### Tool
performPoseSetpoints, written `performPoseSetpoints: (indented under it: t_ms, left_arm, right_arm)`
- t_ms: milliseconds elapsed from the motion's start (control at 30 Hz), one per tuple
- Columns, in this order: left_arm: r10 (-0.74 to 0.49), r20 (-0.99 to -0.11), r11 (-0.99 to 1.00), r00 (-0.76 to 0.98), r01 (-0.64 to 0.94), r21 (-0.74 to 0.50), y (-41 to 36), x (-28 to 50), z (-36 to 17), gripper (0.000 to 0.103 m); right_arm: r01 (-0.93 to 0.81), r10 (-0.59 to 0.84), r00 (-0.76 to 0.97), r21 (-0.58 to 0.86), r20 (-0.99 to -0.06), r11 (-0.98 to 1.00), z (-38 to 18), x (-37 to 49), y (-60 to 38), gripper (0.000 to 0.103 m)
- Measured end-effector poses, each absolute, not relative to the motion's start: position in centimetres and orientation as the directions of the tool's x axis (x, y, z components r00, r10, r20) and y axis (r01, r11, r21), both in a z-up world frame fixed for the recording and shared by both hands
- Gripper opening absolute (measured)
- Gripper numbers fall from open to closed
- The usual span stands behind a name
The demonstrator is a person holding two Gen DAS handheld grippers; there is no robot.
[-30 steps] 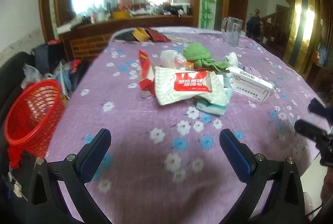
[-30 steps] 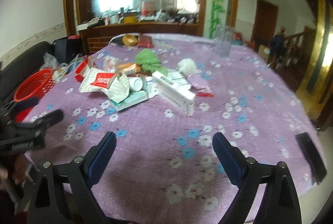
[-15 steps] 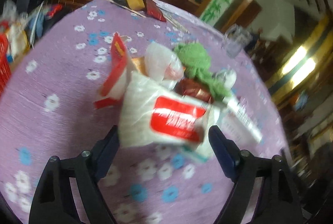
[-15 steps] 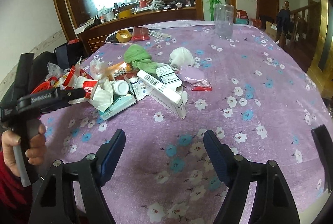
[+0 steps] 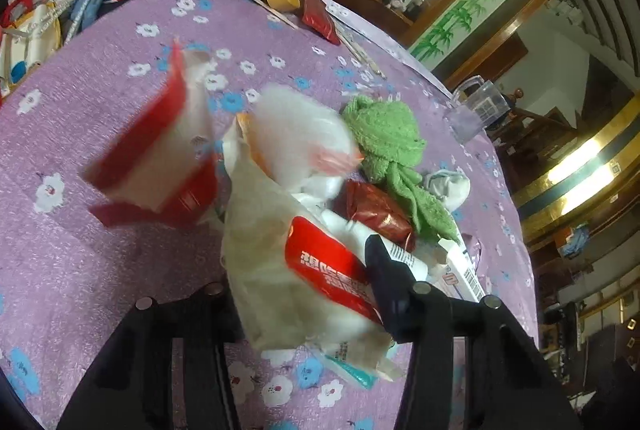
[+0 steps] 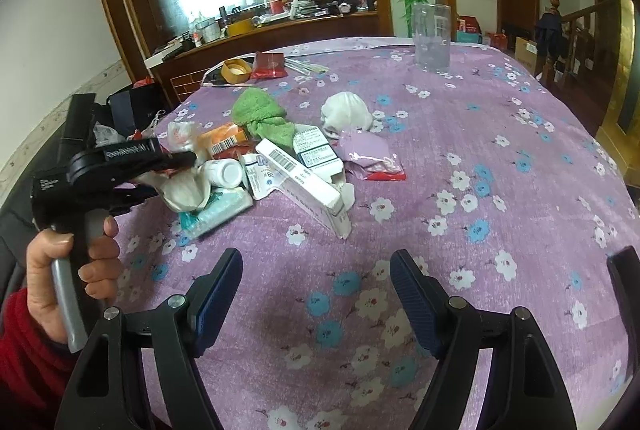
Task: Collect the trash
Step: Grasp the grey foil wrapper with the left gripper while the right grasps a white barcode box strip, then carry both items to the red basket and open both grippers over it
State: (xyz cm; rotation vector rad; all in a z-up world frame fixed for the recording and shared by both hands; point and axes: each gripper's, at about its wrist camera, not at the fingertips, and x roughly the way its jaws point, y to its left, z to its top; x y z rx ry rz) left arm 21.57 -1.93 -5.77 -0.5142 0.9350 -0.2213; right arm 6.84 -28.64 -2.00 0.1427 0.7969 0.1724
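A heap of trash lies mid-table on the purple flowered cloth (image 6: pixel 500 158): a white wrapper with a red label (image 5: pixel 296 270), a red and white packet (image 5: pixel 156 158), a green cloth (image 5: pixel 392 146), a long white box (image 6: pixel 304 186), a white bottle (image 6: pixel 226 172). My left gripper (image 5: pixel 304 294) is shut on the white wrapper; it also shows in the right wrist view (image 6: pixel 176 170) at the heap's left edge. My right gripper (image 6: pixel 316 290) is open and empty above the cloth, short of the heap.
A clear plastic jug (image 6: pixel 432 38) stands at the far side. A tape roll (image 6: pixel 236 70) and a red packet (image 6: pixel 272 64) lie at the far left edge. A crumpled white mask (image 6: pixel 346 110) and a purple pouch (image 6: pixel 368 152) lie right of the heap.
My left gripper moved forward into the heap and closed on the white wrapper. My right gripper rose slightly and stayed open. The red basket left the left wrist view.
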Motion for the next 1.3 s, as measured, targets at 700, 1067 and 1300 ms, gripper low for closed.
performPoseSetpoints:
  t_ms: [700,1067,1300]
  left_arm:
    - [-0.36,-0.67,0.933,0.649,0.237,-0.271,-1.3,13.5,-2.2,0.033]
    - [-0.324,-0.688,0.946,0.649,0.241,-0.218,-2.5,13.3,-3.3,0.033]
    - [-0.341,-0.663,0.939,0.666,0.264,-0.218,-2.4,12.2,-2.0,0.032]
  right_arm:
    - [-0.249,0.222,0.588,0.087,-0.778,0.964,-4.8,15.2,-26.3,0.026]
    - [-0.224,0.283,0.595,0.183,-0.752,0.957,-4.1,11.8,-25.7,0.015]
    - [-0.203,0.292,0.637,0.211,-0.714,0.956,-2.7,9.5,-26.1,0.014]
